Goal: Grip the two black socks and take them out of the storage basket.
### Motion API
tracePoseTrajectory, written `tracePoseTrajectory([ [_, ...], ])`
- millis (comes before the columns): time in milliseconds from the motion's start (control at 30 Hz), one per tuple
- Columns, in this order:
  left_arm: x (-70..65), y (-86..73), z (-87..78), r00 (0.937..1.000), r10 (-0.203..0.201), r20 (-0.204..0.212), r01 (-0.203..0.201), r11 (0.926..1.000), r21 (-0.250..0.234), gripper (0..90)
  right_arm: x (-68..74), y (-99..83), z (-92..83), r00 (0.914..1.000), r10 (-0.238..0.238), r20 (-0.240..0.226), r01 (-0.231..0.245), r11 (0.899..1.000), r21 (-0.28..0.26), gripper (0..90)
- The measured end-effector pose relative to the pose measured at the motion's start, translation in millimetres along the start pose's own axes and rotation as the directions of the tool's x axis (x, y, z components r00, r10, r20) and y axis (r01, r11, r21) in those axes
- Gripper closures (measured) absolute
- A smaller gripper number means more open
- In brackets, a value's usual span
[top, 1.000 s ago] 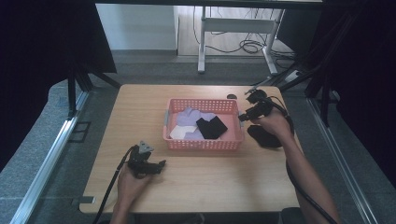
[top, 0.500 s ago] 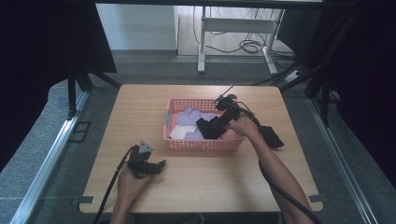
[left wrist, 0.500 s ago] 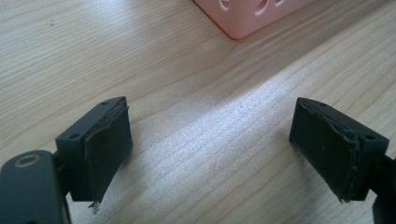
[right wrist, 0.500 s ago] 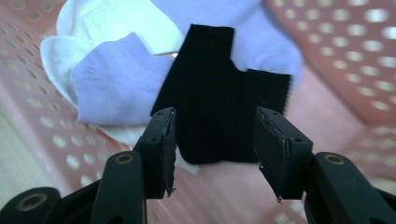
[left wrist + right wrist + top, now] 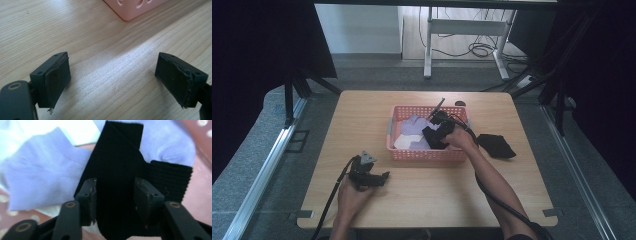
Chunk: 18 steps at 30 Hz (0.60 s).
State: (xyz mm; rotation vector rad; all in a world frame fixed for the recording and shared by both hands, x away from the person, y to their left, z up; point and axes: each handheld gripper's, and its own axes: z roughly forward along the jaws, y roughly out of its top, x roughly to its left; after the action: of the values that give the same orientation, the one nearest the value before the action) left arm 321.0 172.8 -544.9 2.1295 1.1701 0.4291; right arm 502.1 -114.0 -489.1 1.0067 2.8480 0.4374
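A pink basket on the wooden table holds lilac socks, a white sock and a black sock. My right gripper reaches down into the basket. In the right gripper view it is open, its jaws part-way apart on either side of the black sock, which lies over a lilac sock. My left gripper rests low over the table near the front left, open with bare wood between its jaws.
Another black sock lies on the table right of the basket. A corner of the basket shows ahead of the left gripper. A small dark object sits behind the basket. Bare wood surrounds the left gripper.
My right gripper has swung from above the table right of the basket leftward and down into the basket, onto the black sock. The left gripper has stayed put.
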Motion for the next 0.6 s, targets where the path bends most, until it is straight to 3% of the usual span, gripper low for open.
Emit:
tracePoseTrajectory([
  [100,-0.2,0.0,0.0,1.0,-0.002,0.001,0.002,1.0,0.0,12.6,-2.0,-0.5,5.0,0.9997,-0.006,0.022,0.006,1.0,0.014,70.2],
  [200,-0.2,0.0,0.0,1.0,-0.003,0.001,0.003,1.0,0.0,12.6,-3.4,-1.9,2.4,0.9999,0.011,0.006,-0.011,1.0,0.008,82.8],
  [333,-0.2,-0.1,0.0,1.0,-0.003,0.001,0.003,1.0,0.0,12.6,-2.8,-4.2,-6.3,0.9997,-0.006,0.025,0.006,1.0,-0.027,85.1],
  [600,-0.1,-0.1,0.1,1.0,-0.002,0.0,0.002,1.0,-0.001,12.6,-5.0,-7.3,-37.5,0.9999,0.006,0.009,-0.005,0.993,-0.118,84.9],
])
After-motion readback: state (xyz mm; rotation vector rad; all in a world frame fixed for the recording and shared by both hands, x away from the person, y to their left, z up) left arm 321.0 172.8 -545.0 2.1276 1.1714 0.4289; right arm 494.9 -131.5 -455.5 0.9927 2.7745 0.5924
